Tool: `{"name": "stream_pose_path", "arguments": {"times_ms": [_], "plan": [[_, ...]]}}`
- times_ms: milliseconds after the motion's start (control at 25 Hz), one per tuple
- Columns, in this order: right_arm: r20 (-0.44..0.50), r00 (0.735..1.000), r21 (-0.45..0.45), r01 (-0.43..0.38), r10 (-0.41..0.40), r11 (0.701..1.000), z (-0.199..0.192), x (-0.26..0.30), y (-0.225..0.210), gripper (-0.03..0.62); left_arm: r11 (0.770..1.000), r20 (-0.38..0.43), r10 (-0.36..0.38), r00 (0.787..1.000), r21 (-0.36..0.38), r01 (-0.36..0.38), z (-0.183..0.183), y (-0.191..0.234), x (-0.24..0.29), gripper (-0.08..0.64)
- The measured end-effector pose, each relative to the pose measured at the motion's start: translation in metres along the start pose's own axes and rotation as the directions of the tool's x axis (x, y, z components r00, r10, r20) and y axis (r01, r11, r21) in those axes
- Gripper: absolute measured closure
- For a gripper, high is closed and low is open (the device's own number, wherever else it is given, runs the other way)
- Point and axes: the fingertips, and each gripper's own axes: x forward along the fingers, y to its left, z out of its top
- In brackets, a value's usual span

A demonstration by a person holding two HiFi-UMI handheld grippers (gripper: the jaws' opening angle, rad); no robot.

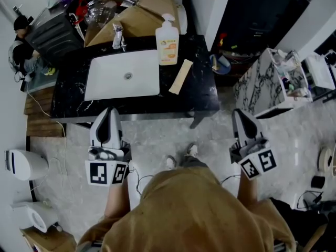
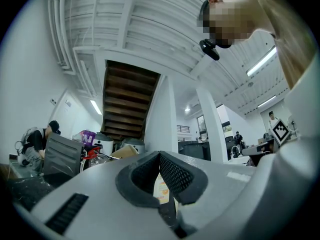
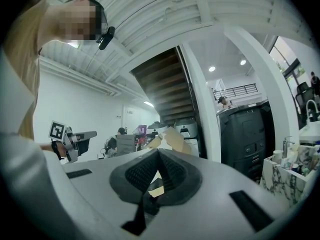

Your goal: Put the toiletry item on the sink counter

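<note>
The pump bottle (image 1: 167, 41) stands upright at the back edge of the bench (image 1: 202, 91), just right of the basin (image 1: 123, 76), seemingly already placed, so the left gripper (image 1: 108, 113) and right gripper (image 1: 243, 115) hang off its front edge, both pressed together and empty.

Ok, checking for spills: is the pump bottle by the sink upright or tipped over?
Upright: the bottle stands on its base on the counter beside the basin, with its pump on top.
</note>
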Motion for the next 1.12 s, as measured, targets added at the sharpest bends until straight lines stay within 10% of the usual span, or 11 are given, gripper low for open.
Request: {"name": "stream_pose_path", "arguments": {"times_ms": [1120], "plan": [[0.011,0.998,-0.049,-0.063,0.064,0.997,0.004,0.042,-0.008,0.590,1.000,-0.019,-0.004,1.000,0.021,0.005,-0.008,0.002,0.034,0.555]]}}
